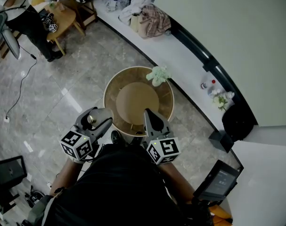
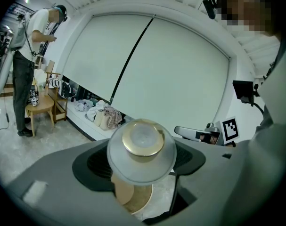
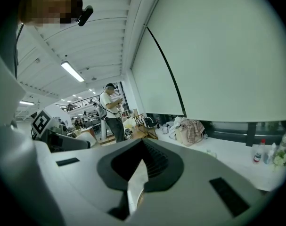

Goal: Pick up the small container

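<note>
Left gripper [image 1: 99,121] is clamping the container [image 2: 142,147] between its jaws, gold lid pointing back at the camera, held at the table's [image 1: 168,102] near rim. Right gripper [image 1: 149,116] is idling beside it, jaws seemingly pressed together on nothing.

One small container [image 2: 143,142], one round table [image 1: 109,95], one green cloth [image 1: 158,74], perhaps two bottles [image 1: 208,84], one wooden stool [image 1: 62,17].

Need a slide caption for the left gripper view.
Left gripper clamps the small container, gold cap toward the camera, with the round wooden table beyond.
</note>
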